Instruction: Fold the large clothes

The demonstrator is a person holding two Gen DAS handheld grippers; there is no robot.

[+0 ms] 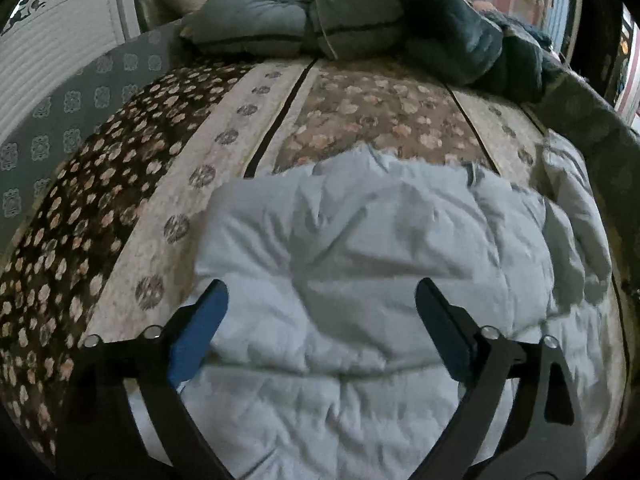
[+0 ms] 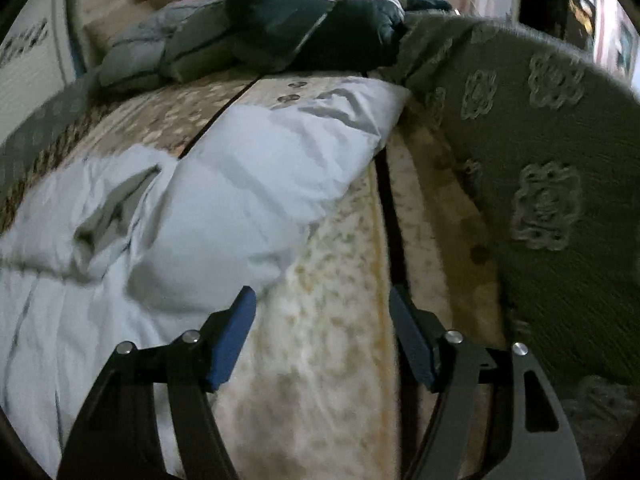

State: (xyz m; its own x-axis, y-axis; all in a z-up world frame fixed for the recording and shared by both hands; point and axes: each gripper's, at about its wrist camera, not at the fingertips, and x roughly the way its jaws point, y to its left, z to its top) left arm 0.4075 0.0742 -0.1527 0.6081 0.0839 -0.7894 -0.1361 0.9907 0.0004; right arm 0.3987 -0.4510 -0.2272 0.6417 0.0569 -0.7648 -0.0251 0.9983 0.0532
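A pale blue-white padded garment (image 1: pixel 360 280) lies crumpled on the flower-patterned bed cover (image 1: pixel 160 168). My left gripper (image 1: pixel 322 292) hovers above its middle, open wide, with nothing between the blue pads. In the right wrist view the same garment (image 2: pixel 180 208) fills the left half, one part of it stretched toward the far right. My right gripper (image 2: pixel 322 300) is open over the bare cream stripe of the bed cover (image 2: pixel 328 340), just off the garment's right edge. Its left fingertip (image 2: pixel 240 320) sits near the cloth; whether it touches I cannot tell.
A heap of grey and dark blue puffy jackets (image 1: pixel 360 20) lies at the far end of the bed. A grey-green blanket with woven medallions (image 2: pixel 540 160) rises along the right side. A white ribbed panel (image 1: pixel 48 64) stands at the far left.
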